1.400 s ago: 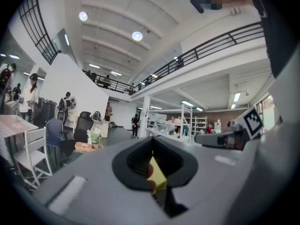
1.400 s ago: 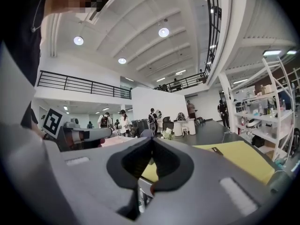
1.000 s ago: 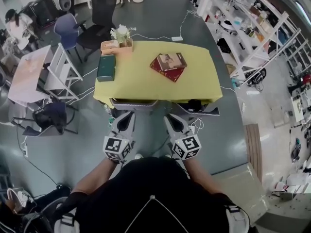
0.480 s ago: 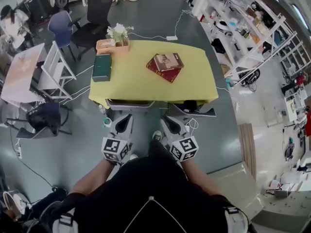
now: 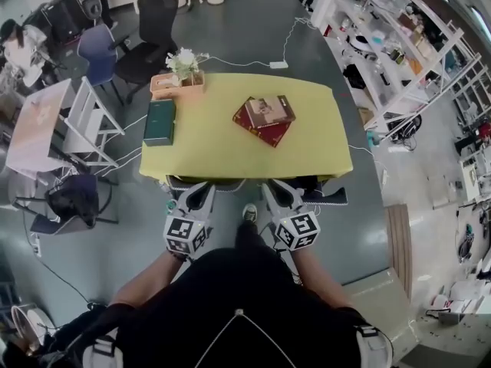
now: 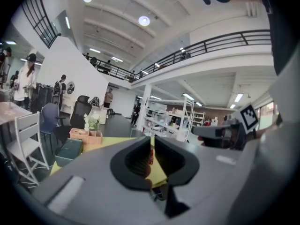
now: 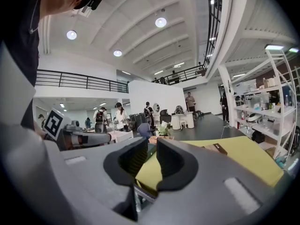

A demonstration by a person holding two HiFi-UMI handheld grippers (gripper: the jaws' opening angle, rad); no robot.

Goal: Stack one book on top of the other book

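Books (image 5: 265, 118), the objects of a stacking task, are being faced across a yellow tabletop (image 5: 219, 148) by a person with a gripper in each hand. The left gripper (image 5: 198, 193) is being opened, its jaws parted by only a thin slit with nothing between them. The right gripper (image 5: 278, 192) is being held with its jaws slightly apart and is likewise empty. Both are being kept at the tabletop's near edge, well apart from the books.

Trouble is being judged most likely at the grasp. With jaws this narrow, a cover could be pushed instead of pinched, and the upper volume could be slid off the lower one or towards the far edge. A flat book offers only its rim to the jaws, so a shallow bite could let it tilt and drop. The green case (image 5: 159, 121) and the flower box (image 5: 178, 81) at the left are being judged too far away to interfere.

The tan book (image 5: 270, 108), with a pictured cover and a dark strip along one side, is already lying on the larger red book (image 5: 270, 133). It is turned askew, so red corners are showing. The pair is sitting right of centre on the tabletop.
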